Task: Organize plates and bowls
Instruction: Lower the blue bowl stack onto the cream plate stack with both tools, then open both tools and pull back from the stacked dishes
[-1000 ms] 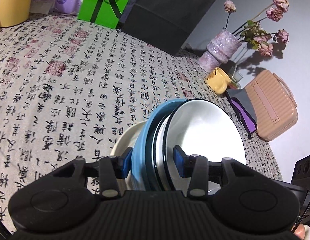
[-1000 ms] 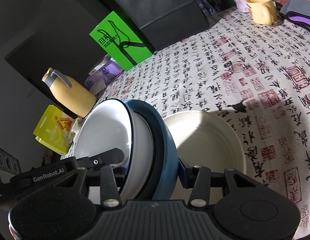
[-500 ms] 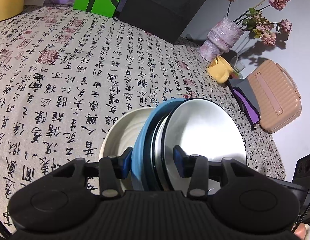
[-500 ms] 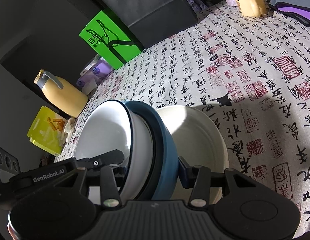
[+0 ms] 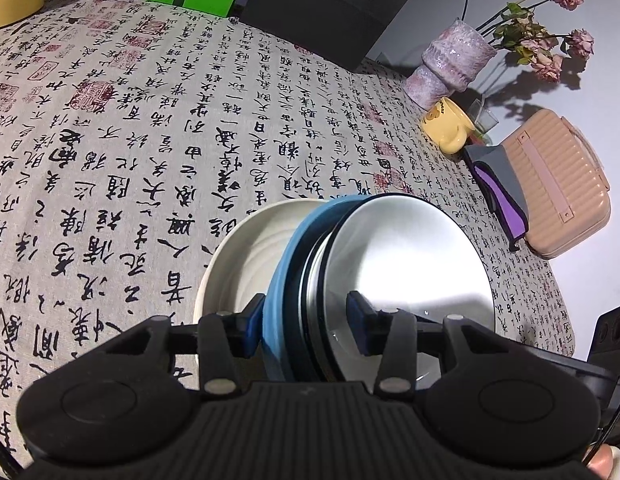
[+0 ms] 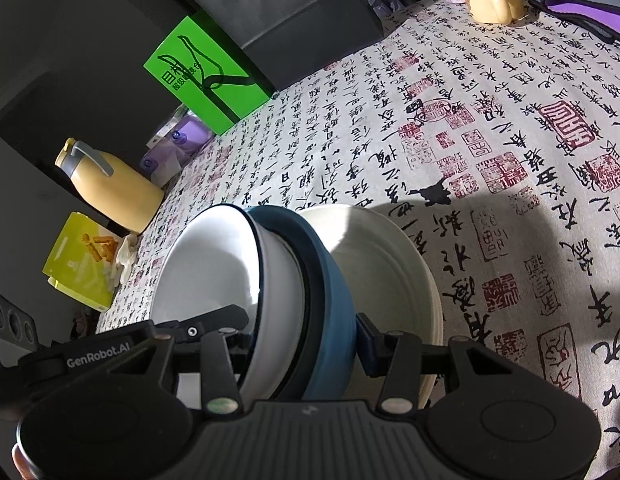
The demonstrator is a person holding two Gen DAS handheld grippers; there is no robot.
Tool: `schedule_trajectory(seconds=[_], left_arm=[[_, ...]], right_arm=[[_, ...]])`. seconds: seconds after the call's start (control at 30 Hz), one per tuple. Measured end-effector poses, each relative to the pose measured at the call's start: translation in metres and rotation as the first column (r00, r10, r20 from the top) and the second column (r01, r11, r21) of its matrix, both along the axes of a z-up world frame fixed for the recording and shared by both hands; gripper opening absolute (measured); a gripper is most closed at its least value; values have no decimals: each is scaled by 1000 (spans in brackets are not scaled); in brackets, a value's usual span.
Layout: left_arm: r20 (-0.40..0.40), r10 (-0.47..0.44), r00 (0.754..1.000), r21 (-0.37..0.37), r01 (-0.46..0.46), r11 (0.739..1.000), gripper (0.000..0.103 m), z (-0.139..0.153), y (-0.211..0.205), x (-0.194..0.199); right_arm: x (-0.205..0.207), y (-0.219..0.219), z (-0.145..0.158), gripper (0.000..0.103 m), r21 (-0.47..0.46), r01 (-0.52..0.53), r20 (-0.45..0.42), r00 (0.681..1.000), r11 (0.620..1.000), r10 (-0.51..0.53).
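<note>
A stack of nested bowls, a blue bowl [image 5: 288, 264] holding a white bowl with a dark rim [image 5: 410, 260], is gripped from both sides. My left gripper [image 5: 304, 316] is shut on one side of its rim. My right gripper [image 6: 300, 340] is shut on the opposite side, where the blue bowl [image 6: 330, 292] and white bowl [image 6: 214, 268] show too. The stack hangs over a cream bowl [image 5: 246, 256] on the tablecloth, also in the right wrist view [image 6: 394, 276]. Whether they touch is hidden.
A calligraphy-print tablecloth [image 5: 150, 140] covers the table. At its far side stand a yellow mug [image 5: 448, 130], a purple vase with dried roses [image 5: 450, 64], a pink case [image 5: 558, 180], a green bag [image 6: 202, 76], a black bag [image 6: 286, 12] and a yellow jug [image 6: 114, 192].
Both grippers have carried the bowl stack further over the cream bowl, which now shows larger beneath it. The grips are unchanged.
</note>
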State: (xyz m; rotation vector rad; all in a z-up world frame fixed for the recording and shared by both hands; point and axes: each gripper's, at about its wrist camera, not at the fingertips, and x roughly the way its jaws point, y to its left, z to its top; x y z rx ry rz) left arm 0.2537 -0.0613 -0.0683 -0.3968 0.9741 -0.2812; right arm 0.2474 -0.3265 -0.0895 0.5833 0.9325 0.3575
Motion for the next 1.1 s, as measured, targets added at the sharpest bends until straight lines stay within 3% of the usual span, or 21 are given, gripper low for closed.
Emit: schedule_trajectory(seconds=[0.4, 0.5, 0.57, 0.67, 0.8, 0.87, 0.9, 1.1], left_arm=[[16, 3, 1000, -16, -3, 1000, 45, 4, 5, -5], [50, 10, 999, -9, -9, 1000, 54, 9, 7, -11], [69, 22, 997, -5, -22, 1000, 58, 12, 10, -14], [100, 30, 995, 6, -31, 999, 67, 17, 13, -21], [166, 49, 985, 20, -53, 998, 87, 23, 19, -32], [194, 58, 979, 16, -62, 998, 96, 26, 22, -39], [210, 66, 975, 9, -69, 998, 102, 28, 24, -43], [314, 107, 943, 4, -114, 993, 103, 39, 28, -70]], right_arm=[[0, -4, -1, 52, 24, -8, 17, 1000, 1000, 8], [-4, -7, 4, 59, 26, -3, 44, 999, 1000, 1], [-8, -9, 9, 73, 23, 14, 70, 997, 1000, -16], [-15, -14, 14, 81, 17, 28, 108, 994, 999, -29], [-23, -18, 19, 88, 11, 33, 146, 989, 999, -34], [-29, -18, 21, 101, 2, 33, 167, 985, 999, -33], [-32, -17, 22, 103, -3, 37, 182, 983, 999, -36], [-58, -13, 37, 103, -64, 51, 284, 958, 997, -31]])
